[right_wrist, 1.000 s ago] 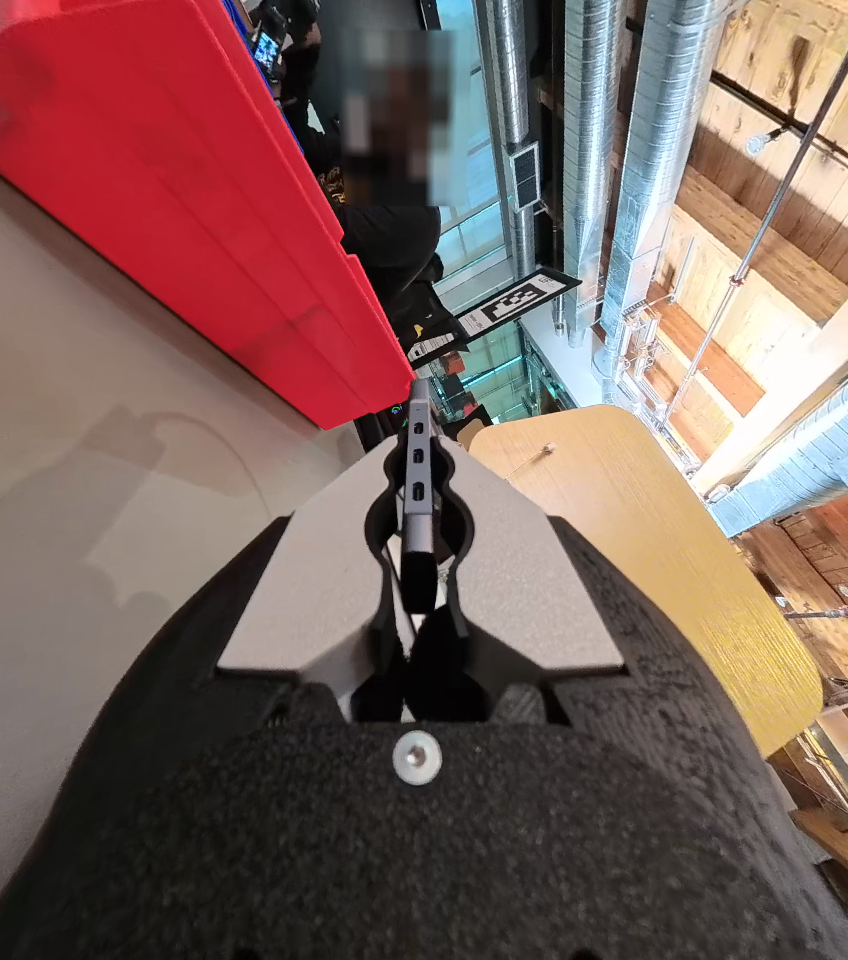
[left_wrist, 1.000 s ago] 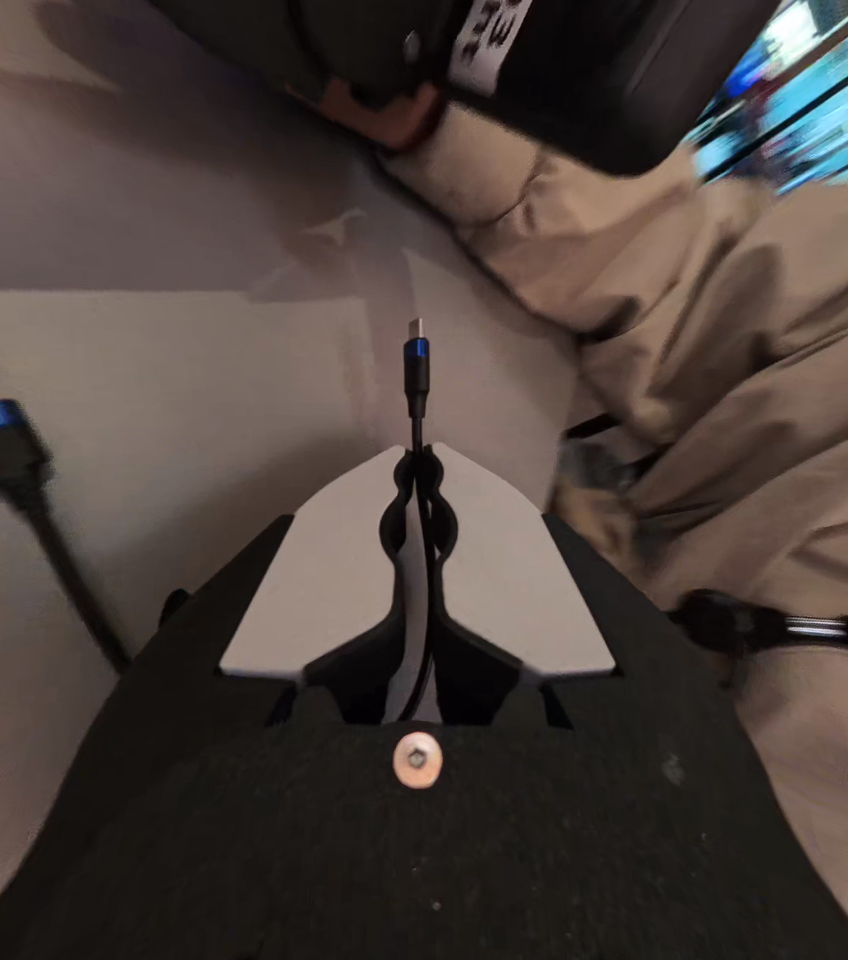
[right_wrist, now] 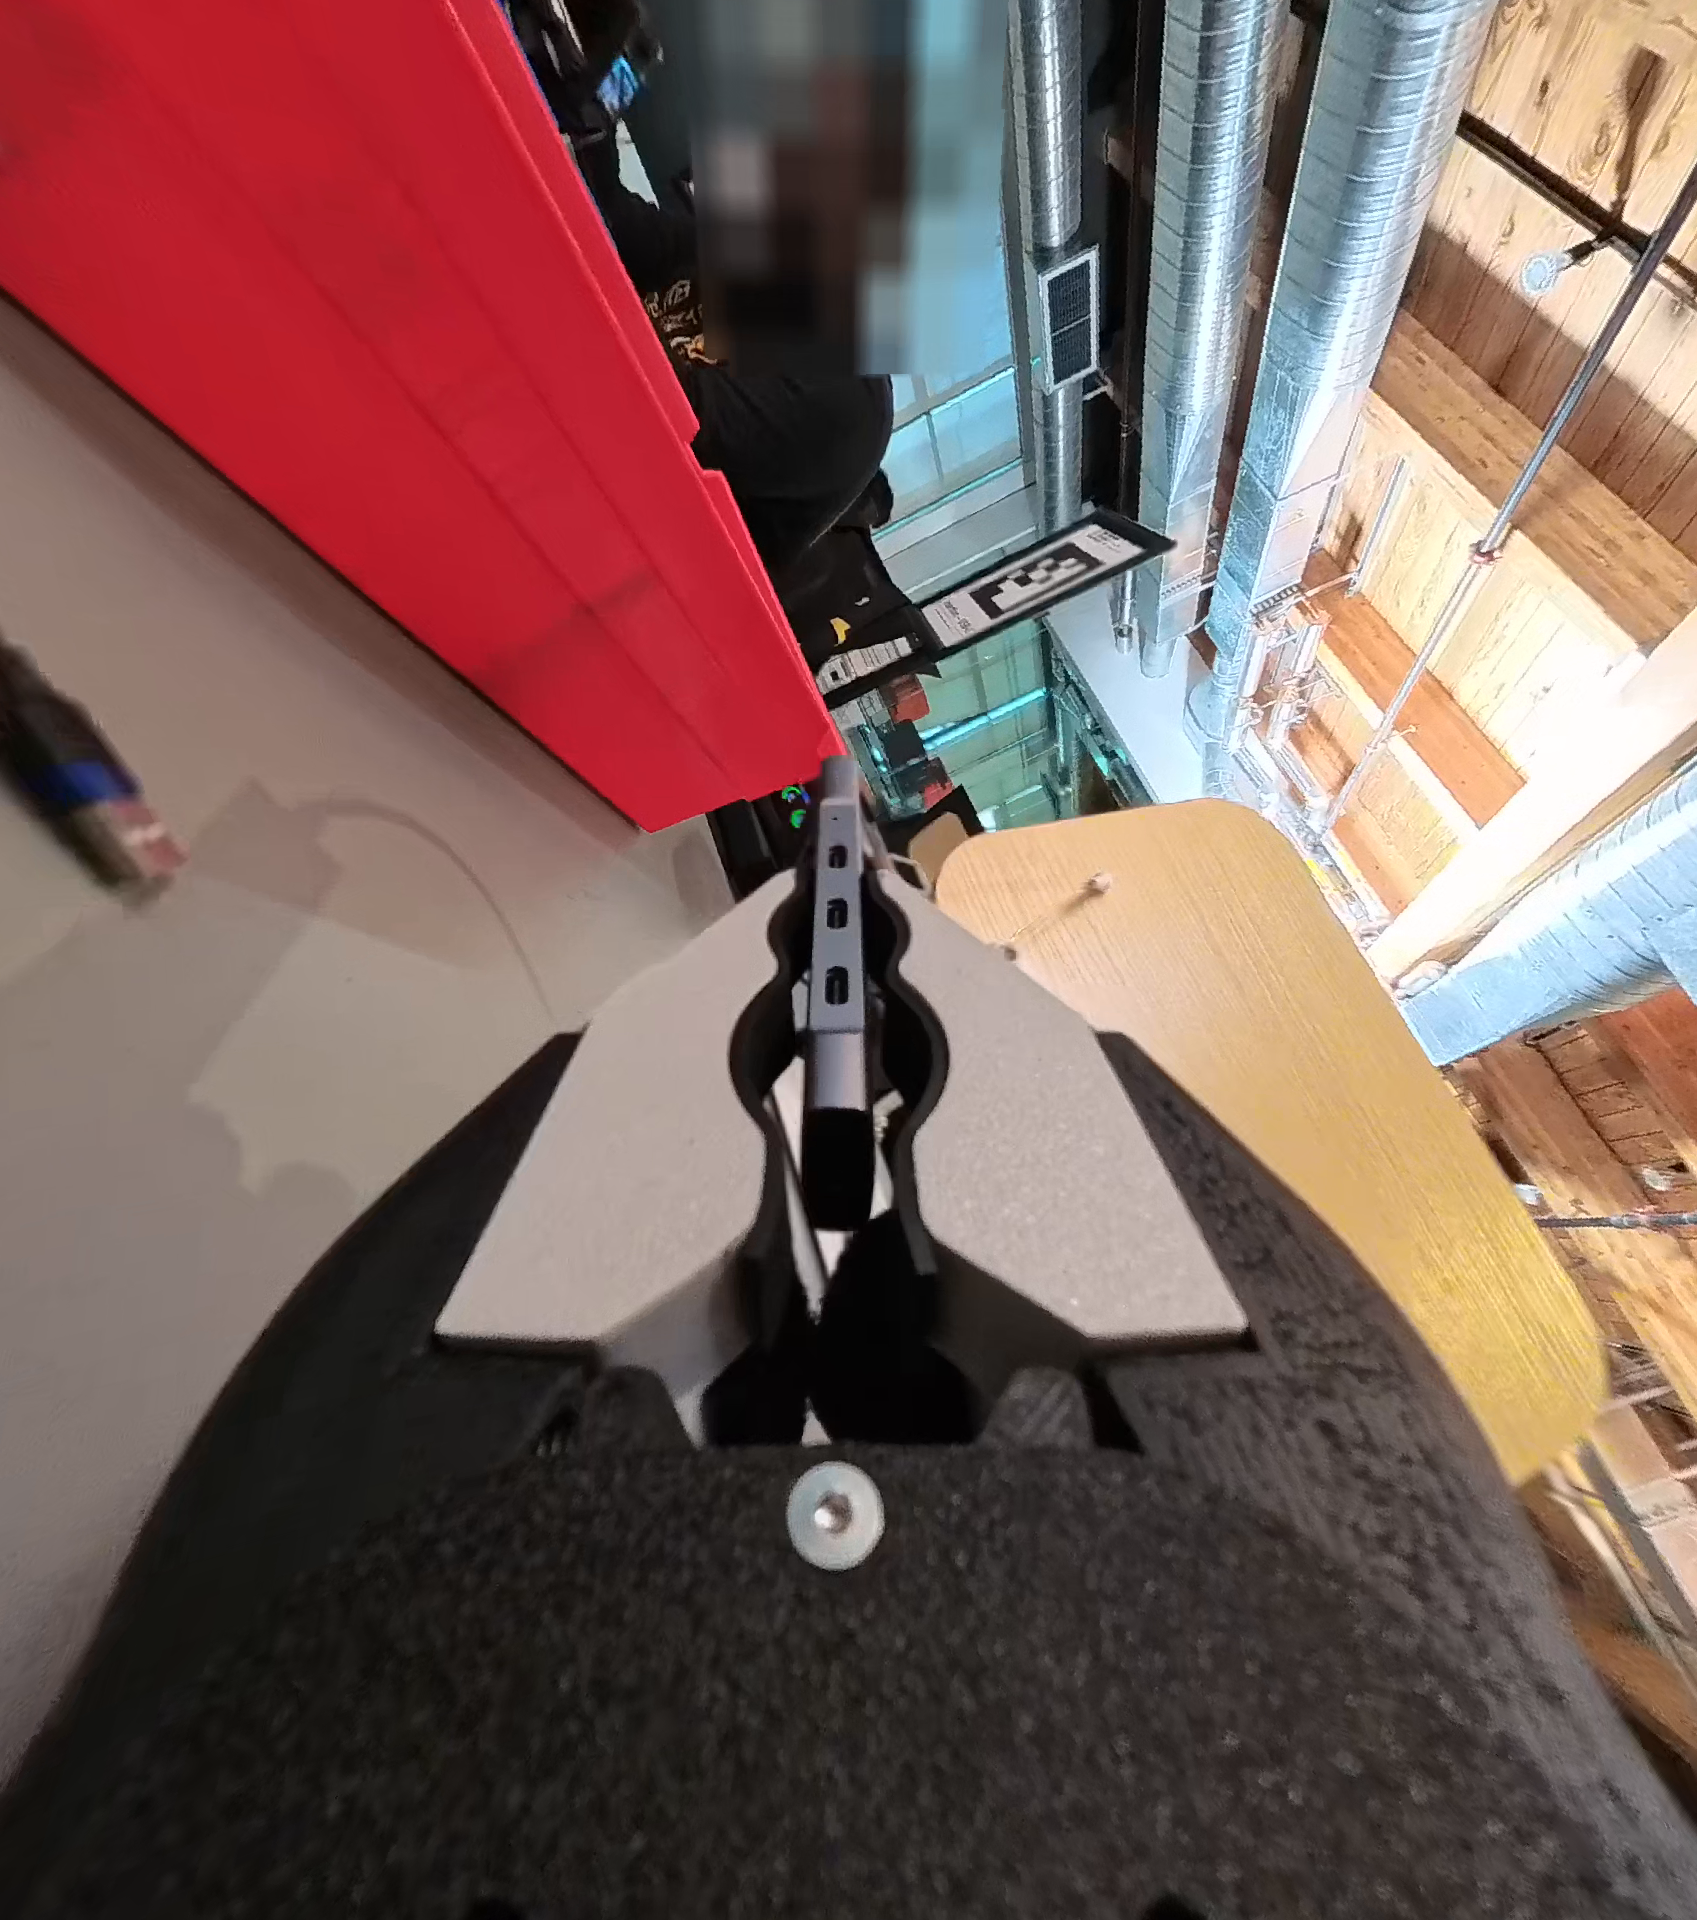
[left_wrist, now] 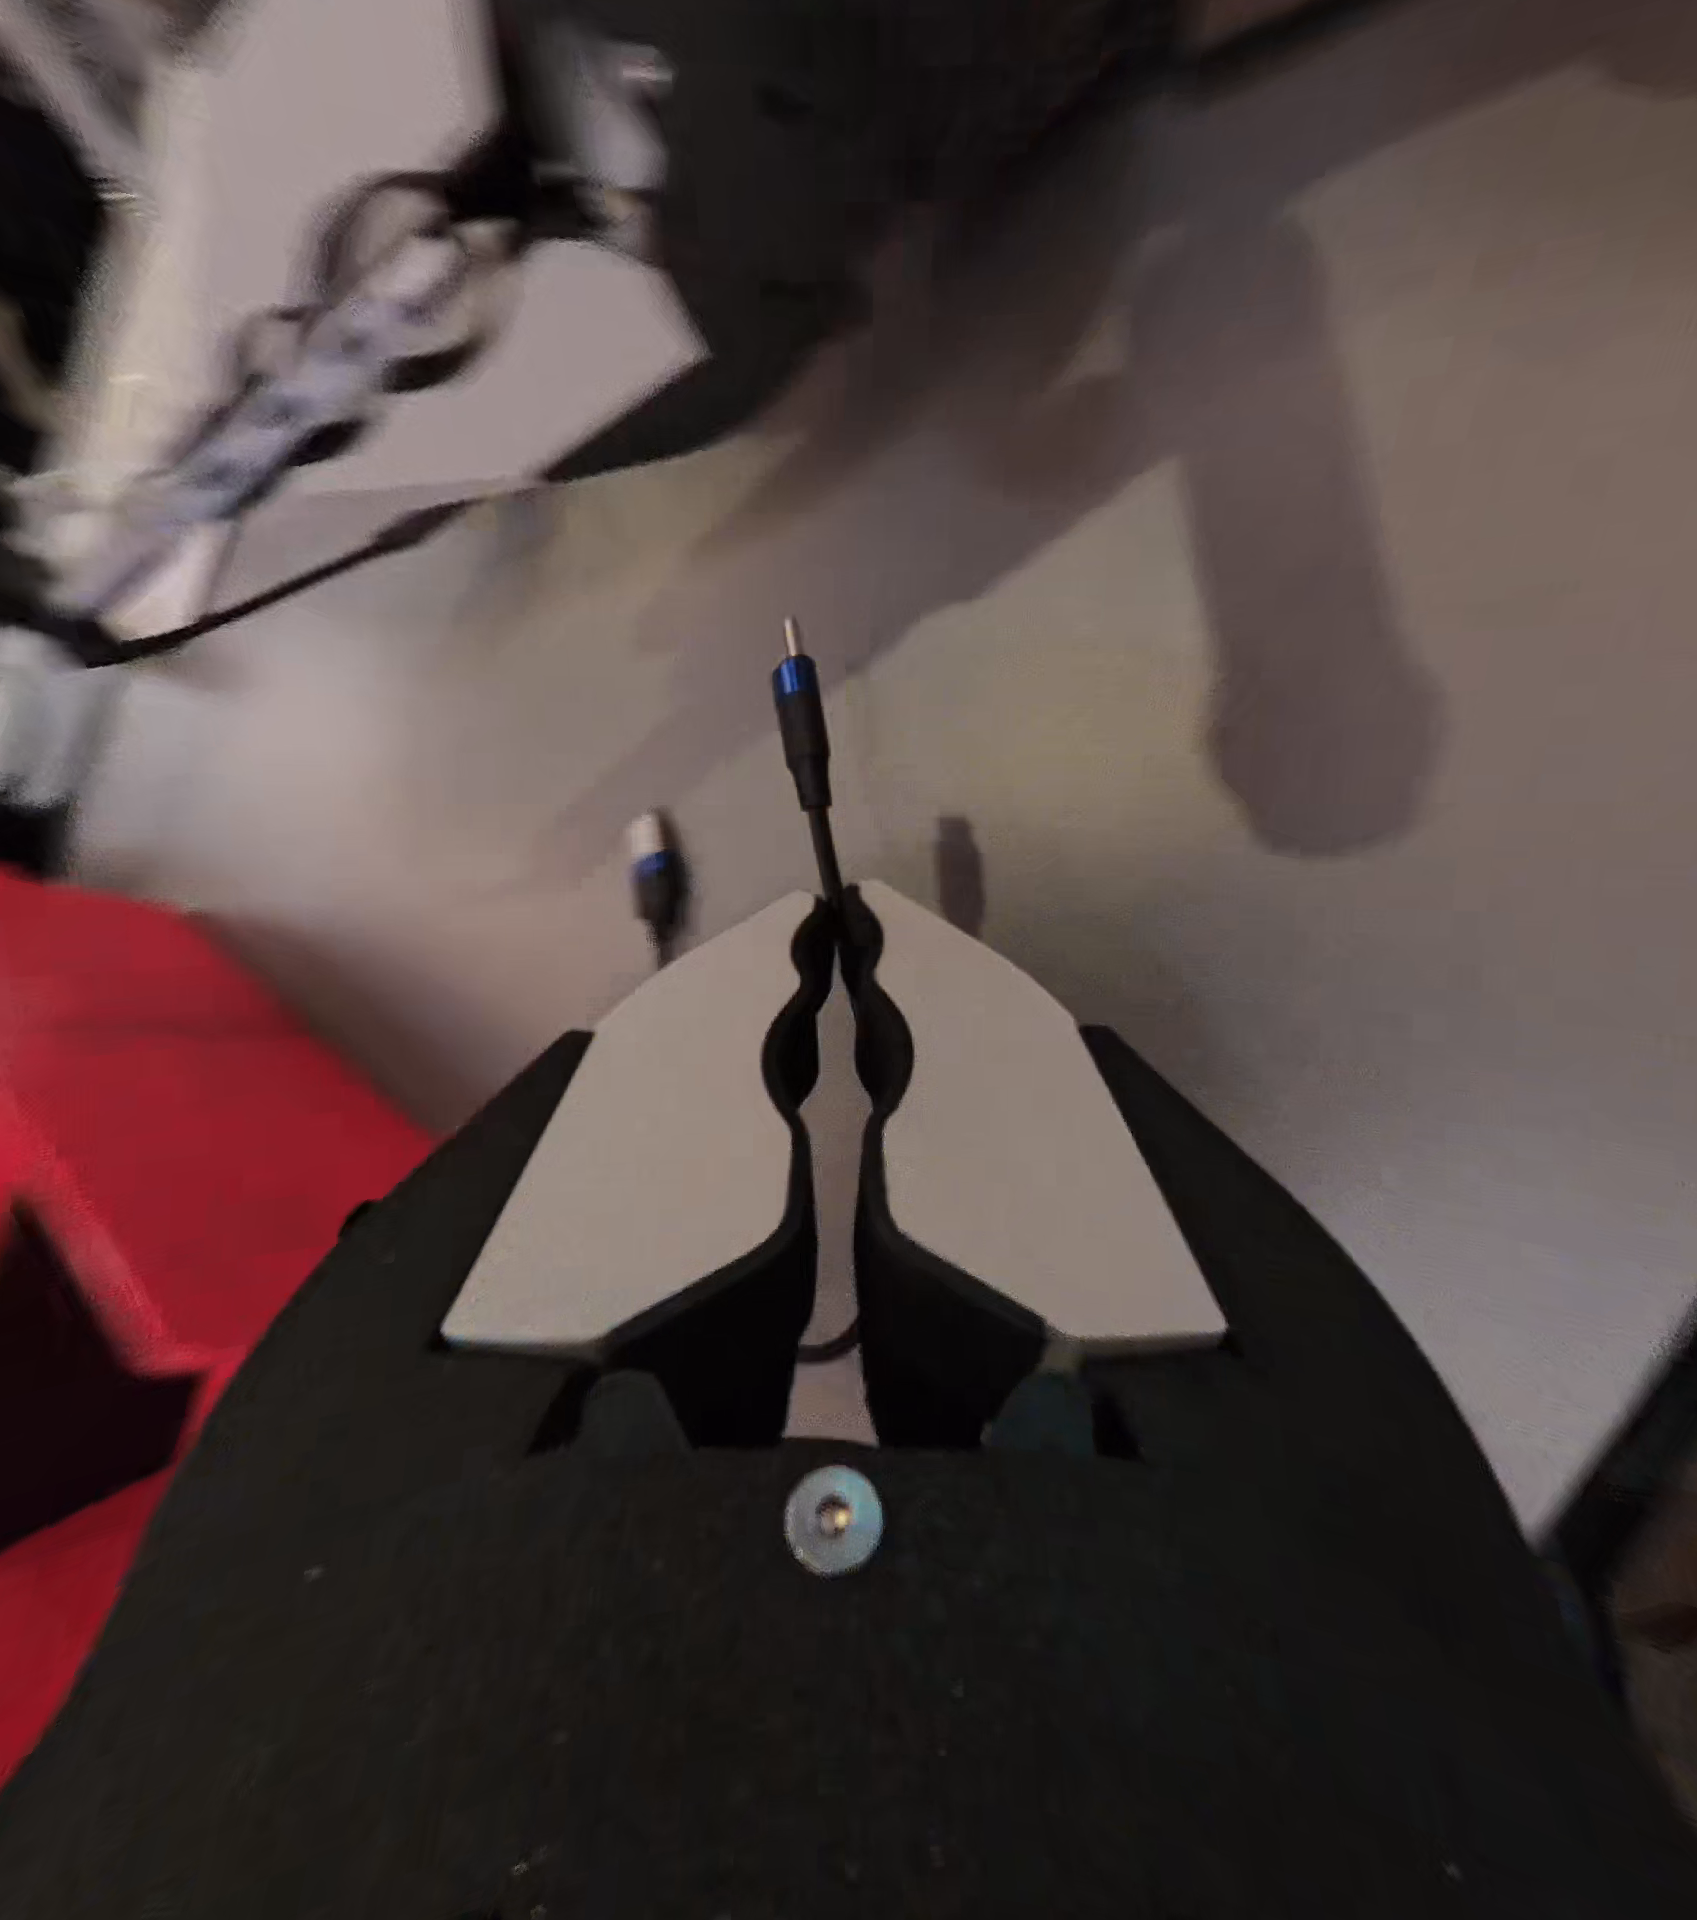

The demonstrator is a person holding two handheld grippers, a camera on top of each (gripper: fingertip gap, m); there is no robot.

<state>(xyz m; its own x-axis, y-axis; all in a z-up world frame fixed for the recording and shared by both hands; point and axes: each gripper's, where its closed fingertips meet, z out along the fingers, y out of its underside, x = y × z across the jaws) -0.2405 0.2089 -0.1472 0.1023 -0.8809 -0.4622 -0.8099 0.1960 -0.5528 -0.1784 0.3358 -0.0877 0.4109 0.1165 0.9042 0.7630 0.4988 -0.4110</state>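
While the background is smeared by blur in the left wrist view, a thin black cable [left_wrist: 828, 857] is seen clenched at the tips of the left gripper [left_wrist: 836, 902], its blue-ringed plug [left_wrist: 800, 717] standing beyond them above the pale table [left_wrist: 1343, 987]; a red bin [left_wrist: 75, 1091] lies left of the gripper. By the right wrist view, a grey slotted hub [right_wrist: 839, 935] is shown grasped edge-on by the right gripper [right_wrist: 842, 883], with a red bin [right_wrist: 356, 364] and a blurred blue-ringed plug [right_wrist: 85, 790] left of that gripper.

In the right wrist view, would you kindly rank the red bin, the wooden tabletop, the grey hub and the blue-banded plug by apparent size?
1. red bin
2. wooden tabletop; farther away, so true size is unsure
3. grey hub, clamped in the right tool
4. blue-banded plug; blurred, close to the hub in apparent size
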